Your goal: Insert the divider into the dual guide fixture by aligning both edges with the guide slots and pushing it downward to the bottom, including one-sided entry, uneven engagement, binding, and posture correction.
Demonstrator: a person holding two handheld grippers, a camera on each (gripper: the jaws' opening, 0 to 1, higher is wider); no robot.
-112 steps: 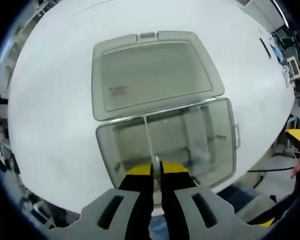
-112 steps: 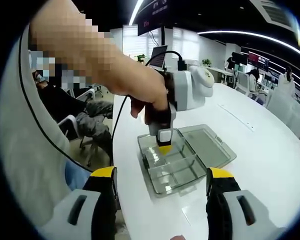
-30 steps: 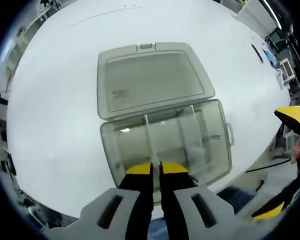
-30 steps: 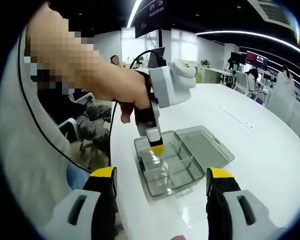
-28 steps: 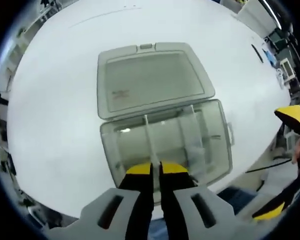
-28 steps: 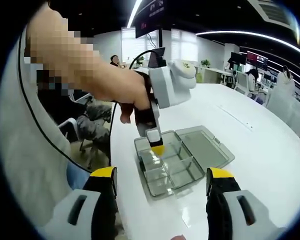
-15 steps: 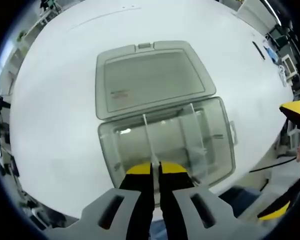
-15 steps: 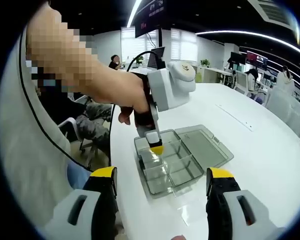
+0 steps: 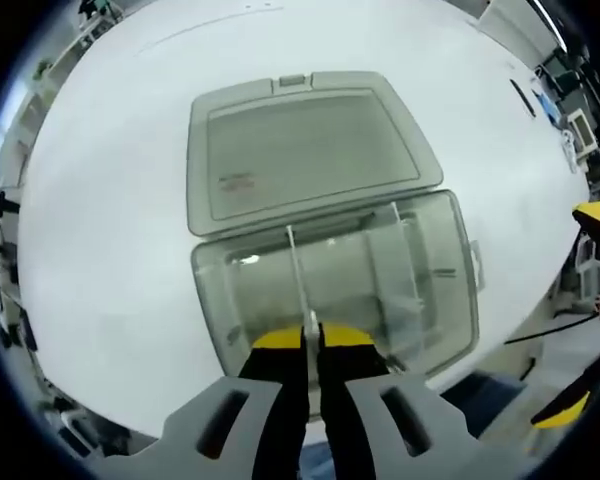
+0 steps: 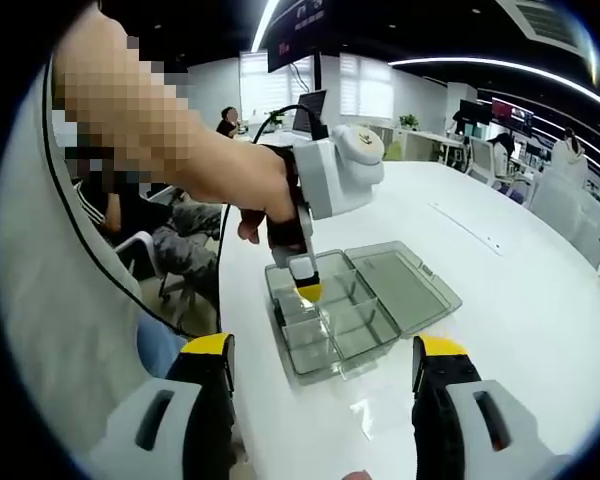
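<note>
Looking down the left gripper point(image 9: 311, 345), I've got its yellow-tipped jaws pinched tight on the clear divider point(image 9: 298, 282), which stands upright inside the open grey box point(image 9: 450, 300) on the white table point(image 9: 110, 200). The divider runs from the box's near wall to its hinge side, and the lid point(image 9: 305, 145) lies flat just beyond that hinge. My right gripper point(image 10: 325, 365) hangs well back from the box point(image 10: 380, 330), jaws spread wide, holding nothing
</note>
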